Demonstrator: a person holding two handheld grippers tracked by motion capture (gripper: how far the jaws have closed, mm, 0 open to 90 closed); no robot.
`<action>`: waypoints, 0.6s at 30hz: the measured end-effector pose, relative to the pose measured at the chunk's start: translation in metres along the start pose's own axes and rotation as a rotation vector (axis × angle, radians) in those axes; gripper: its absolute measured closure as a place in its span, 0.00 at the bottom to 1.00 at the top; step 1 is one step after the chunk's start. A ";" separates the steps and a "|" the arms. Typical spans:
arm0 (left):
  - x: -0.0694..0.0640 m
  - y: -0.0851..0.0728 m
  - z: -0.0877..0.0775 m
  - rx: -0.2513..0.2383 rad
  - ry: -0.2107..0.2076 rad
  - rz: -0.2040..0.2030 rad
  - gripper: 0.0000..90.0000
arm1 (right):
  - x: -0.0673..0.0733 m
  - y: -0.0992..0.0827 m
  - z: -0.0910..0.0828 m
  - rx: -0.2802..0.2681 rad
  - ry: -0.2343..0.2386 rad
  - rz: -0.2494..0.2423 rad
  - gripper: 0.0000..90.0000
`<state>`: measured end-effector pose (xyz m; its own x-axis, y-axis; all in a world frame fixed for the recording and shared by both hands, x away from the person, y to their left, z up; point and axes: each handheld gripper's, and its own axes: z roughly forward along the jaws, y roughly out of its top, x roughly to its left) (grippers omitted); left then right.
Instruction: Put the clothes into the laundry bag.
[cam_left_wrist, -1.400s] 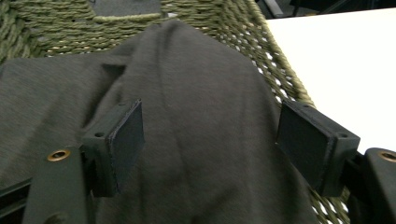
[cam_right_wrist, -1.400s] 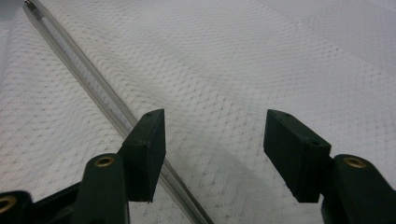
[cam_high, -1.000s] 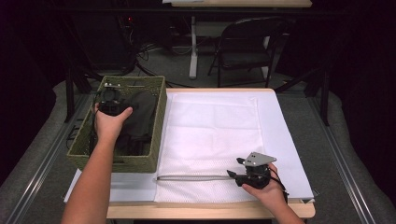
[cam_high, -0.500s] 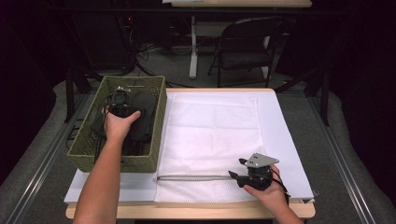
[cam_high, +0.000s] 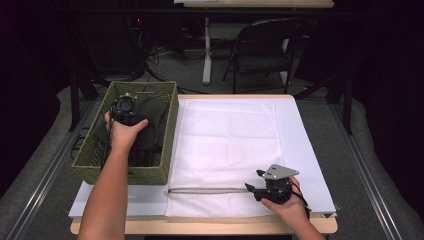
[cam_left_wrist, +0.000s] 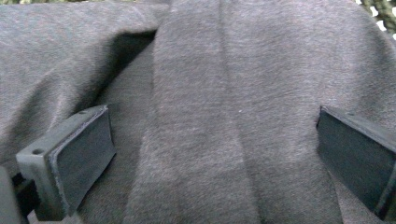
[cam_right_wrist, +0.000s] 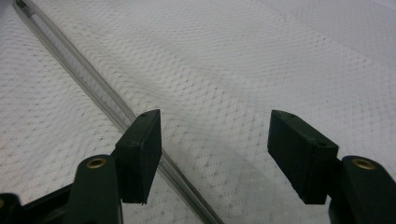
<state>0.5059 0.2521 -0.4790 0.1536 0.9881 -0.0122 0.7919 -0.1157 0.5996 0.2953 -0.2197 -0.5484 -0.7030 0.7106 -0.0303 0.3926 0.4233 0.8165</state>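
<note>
In a woven basket at the table's left, the left tongs, just opening wide, straddle a raised fold of dark grey cloth running lengthwise between them, while the right tongs rest released on a white mesh bag.

Matt grey fleecy cloth, coarse woven green wicker basket, fine white netted mesh bag with a zip, pale wooden table
</note>
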 end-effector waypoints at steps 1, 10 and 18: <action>0.002 0.000 0.001 -0.001 -0.003 -0.002 0.00 | 0.000 0.000 0.000 0.000 0.000 -0.002 0.39; 0.016 -0.005 0.008 0.032 -0.051 -0.059 0.00 | -0.001 0.000 -0.001 0.001 0.000 -0.004 0.39; 0.017 -0.006 0.010 0.073 -0.096 -0.075 0.00 | -0.001 -0.001 -0.002 0.001 -0.002 -0.001 0.38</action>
<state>0.5101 0.2687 -0.4911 0.1451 0.9804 -0.1333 0.8438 -0.0522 0.5341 0.2950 -0.2218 -0.5480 -0.7023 0.7112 -0.0319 0.3929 0.4246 0.8157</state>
